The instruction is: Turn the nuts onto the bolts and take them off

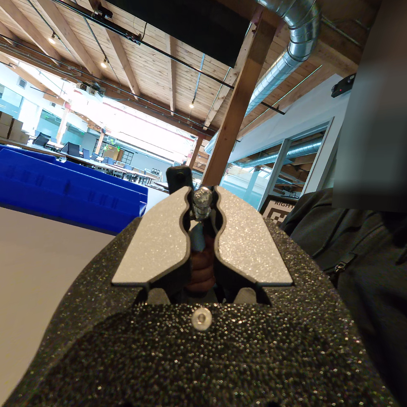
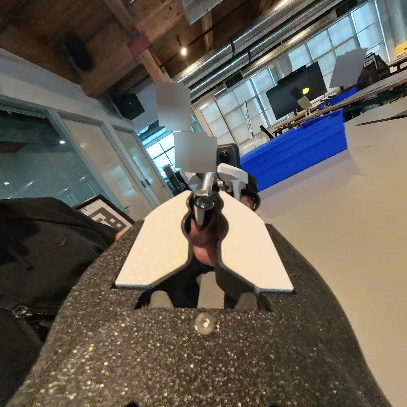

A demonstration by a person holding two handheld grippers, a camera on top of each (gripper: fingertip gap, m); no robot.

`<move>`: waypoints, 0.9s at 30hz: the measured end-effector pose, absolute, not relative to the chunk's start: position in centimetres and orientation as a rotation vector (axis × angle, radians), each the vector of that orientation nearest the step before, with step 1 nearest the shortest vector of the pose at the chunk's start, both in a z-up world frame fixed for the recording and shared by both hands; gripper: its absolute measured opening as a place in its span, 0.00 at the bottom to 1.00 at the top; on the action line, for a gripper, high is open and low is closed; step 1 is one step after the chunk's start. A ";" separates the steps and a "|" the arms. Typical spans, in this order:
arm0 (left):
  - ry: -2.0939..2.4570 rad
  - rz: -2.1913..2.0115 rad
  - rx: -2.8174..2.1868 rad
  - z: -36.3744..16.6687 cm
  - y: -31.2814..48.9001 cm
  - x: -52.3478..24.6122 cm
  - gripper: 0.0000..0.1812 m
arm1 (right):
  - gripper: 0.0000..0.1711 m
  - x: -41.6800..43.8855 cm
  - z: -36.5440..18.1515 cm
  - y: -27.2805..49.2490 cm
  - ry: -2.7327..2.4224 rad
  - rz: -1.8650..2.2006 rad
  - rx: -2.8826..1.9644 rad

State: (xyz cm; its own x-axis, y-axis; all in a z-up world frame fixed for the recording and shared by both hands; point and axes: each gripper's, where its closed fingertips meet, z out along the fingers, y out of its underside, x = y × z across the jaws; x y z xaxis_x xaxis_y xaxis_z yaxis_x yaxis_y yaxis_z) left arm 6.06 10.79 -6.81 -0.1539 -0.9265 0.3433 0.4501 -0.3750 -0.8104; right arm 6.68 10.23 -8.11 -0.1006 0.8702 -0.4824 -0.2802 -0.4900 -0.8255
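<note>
My left gripper (image 1: pixel 202 198) is shut on the shiny round head of a bolt (image 1: pixel 202 196), held up above the table. The bolt's threaded shaft (image 2: pixel 208 179) runs away from it toward my right gripper (image 2: pixel 203 201), which faces the left one and is shut on a hex nut (image 2: pixel 203 200) sitting on the shaft. In the left wrist view the nut (image 1: pixel 201 211) shows just behind the bolt head, between the right gripper's dark fingers. The left gripper's white fingers (image 2: pixel 231 175) and black camera (image 2: pixel 226 154) show beyond the nut. A hand shows below each gripper.
A blue plastic bin (image 1: pixel 66 189) stands on the pale table (image 1: pixel 44 253) and also shows in the right wrist view (image 2: pixel 297 152). A person in a dark jacket (image 1: pixel 352 253) is close by. A framed black-and-white marker board (image 2: pixel 105 215) stands beside the jacket. Left and right tips are no more than a few centimetres apart.
</note>
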 end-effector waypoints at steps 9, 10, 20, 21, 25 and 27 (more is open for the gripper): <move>0.665 -1.756 -1.067 -7.0 10.9 6.2 0.09 | 0.10 6.6 -8.5 10.3 -0.942 1.091 -1.175; 0.667 -1.763 -1.066 -7.0 10.9 6.2 0.09 | 0.10 6.6 -8.5 10.2 -0.984 0.949 -1.132; 0.681 -1.827 -1.047 -6.8 10.5 6.1 0.09 | 0.10 6.6 -8.3 9.7 -1.112 0.324 -0.914; 0.681 -1.832 -1.045 -6.8 10.5 6.1 0.09 | 0.10 6.6 -8.3 9.7 -1.115 0.304 -0.901; 0.678 -1.836 -1.041 -6.8 10.6 6.0 0.09 | 0.11 6.5 -8.4 9.7 -1.099 0.317 -0.894; 0.666 -1.830 -1.036 -6.7 10.7 5.9 0.09 | 0.12 6.5 -8.5 9.8 -1.085 0.375 -0.922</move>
